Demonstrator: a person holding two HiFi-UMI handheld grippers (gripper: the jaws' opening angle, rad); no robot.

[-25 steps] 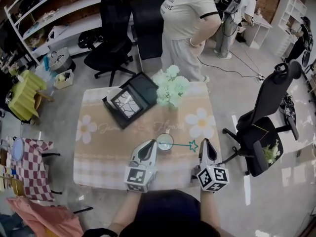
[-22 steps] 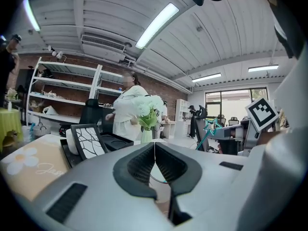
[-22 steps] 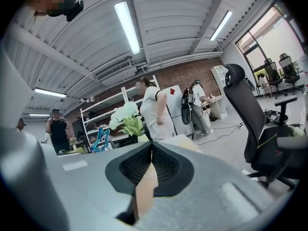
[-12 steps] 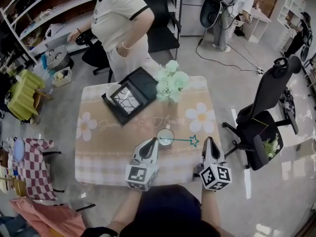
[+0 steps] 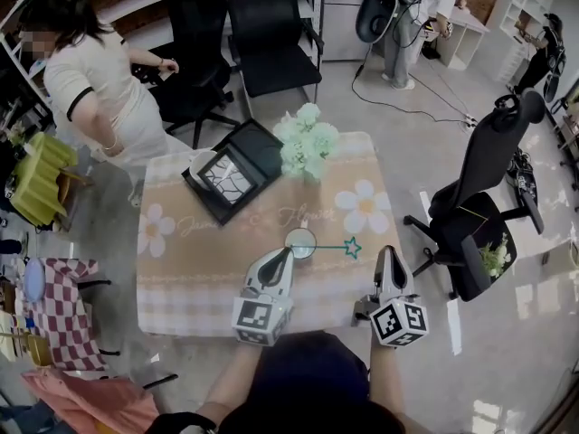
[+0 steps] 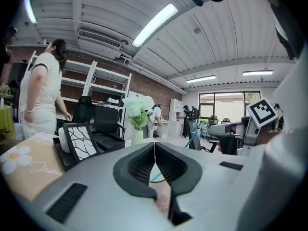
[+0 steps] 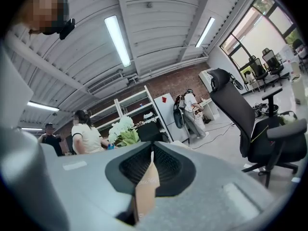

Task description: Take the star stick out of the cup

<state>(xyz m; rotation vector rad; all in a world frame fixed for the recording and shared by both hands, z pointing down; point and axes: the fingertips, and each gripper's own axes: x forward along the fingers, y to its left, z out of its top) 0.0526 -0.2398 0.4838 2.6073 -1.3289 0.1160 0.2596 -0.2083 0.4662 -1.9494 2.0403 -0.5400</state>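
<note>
The star stick (image 5: 327, 249) stands slanted in the cup (image 5: 300, 240), its lower end inside and its teal star hanging out past the rim on the person's right, above the desk (image 5: 208, 260). Nearest the person, the left tongs (image 5: 287, 254) are pressed together with nothing between them, their tip just beside the cup's near side; whether they touch it cannot be told. The right tongs (image 5: 387, 254) are also pressed together and hold nothing. They sit at the desk's near right edge, apart from the star. The cup stands near the middle of the flower-printed cloth. Farther back lie a black picture frame (image 5: 237, 174) and, beside it, a bunch of pale flowers (image 5: 305, 138). Beyond the far left corner a person (image 5: 99, 89) stands by black office chairs (image 5: 271, 43).
</note>
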